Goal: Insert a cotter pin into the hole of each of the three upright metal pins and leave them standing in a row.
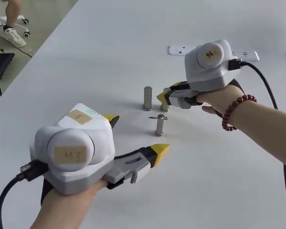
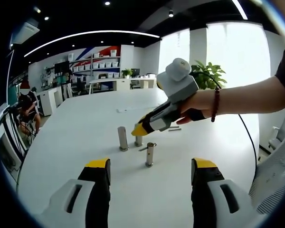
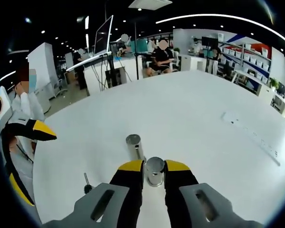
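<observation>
The right hand-held gripper (image 1: pixel 163 98) gripped the middle short silver metal pin (image 3: pixel 155 167) on the white worktop (image 1: pixel 109 57) while the left hand-held gripper (image 1: pixel 137 133) gaped empty, probably needing a cotter pin next

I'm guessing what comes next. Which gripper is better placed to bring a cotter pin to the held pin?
Left, probably. The left gripper is open and empty. The right gripper is shut on a metal pin, so it is busy steadying it.
</observation>
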Demonstrator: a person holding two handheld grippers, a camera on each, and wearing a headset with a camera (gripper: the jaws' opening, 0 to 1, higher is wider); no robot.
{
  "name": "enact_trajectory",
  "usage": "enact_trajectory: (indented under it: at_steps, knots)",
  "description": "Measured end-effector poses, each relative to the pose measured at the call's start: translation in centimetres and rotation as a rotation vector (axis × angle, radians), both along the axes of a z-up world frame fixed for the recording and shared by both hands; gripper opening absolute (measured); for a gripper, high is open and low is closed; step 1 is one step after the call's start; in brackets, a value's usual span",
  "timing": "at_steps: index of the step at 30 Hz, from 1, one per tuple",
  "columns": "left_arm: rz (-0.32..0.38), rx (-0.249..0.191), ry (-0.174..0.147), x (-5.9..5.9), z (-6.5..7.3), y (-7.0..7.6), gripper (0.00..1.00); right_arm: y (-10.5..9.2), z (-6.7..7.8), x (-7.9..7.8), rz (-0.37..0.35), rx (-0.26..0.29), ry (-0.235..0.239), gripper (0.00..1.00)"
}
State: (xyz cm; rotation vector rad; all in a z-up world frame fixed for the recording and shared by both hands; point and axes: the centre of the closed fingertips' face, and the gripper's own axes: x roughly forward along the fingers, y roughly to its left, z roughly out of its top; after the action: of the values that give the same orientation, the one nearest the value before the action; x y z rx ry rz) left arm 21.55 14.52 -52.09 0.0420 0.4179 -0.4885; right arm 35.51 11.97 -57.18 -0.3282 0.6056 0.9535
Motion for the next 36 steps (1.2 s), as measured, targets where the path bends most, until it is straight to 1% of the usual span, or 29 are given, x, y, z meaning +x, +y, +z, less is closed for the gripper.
enact_trajectory:
  at_steps: [1,6,10,14,17,19,23,25,27,30,32,36]
  knots:
    - [0.000,0.002,0.001,0.0,0.0,0.0,0.68,-0.1,-0.1,0.0,0.007,-0.010,-0.003,0.10]
    - [-0.001,0.008,0.001,-0.1,0.0,0.0,0.68,-0.3,0.0,0.1,0.030,-0.012,-0.009,0.09]
    - [-0.004,0.003,0.001,-0.2,0.2,-0.1,0.68,-0.3,0.0,-0.2,0.052,-0.009,-0.011,0.09]
    - [-0.013,-0.003,0.003,-0.3,0.3,-0.3,0.72,-0.6,0.0,-0.4,0.070,-0.004,-0.003,0.08]
    - [-0.020,-0.008,0.000,-0.4,0.4,-0.4,0.76,-0.9,0.1,-1.0,0.084,-0.007,-0.001,0.08]
    - [-0.023,-0.011,-0.001,-0.4,0.4,-0.4,0.78,-1.1,0.3,-0.9,0.088,-0.011,-0.001,0.08]
    - [-0.033,-0.015,-0.003,-0.5,0.5,-0.6,0.83,-2.2,0.3,-1.6,0.097,-0.016,0.004,0.08]
    - [-0.039,-0.014,-0.006,-0.6,0.6,-0.7,0.86,-2.7,0.4,-2.2,0.114,-0.024,0.002,0.08]
    - [-0.046,-0.016,-0.013,-0.7,0.7,-0.8,0.89,-3.3,0.3,-2.2,0.132,-0.028,0.002,0.08]
    - [-0.055,-0.018,-0.013,-0.9,0.7,-1.0,0.93,-3.8,0.4,-3.3,0.157,-0.036,-0.003,0.08]
    - [-0.061,-0.024,-0.019,-0.9,0.9,-1.1,0.95,-4.1,0.5,-3.9,0.173,-0.042,-0.004,0.08]
    - [-0.075,-0.028,-0.030,-1.1,1.2,-1.4,0.98,-4.7,0.8,-5.1,0.208,-0.030,-0.002,0.08]
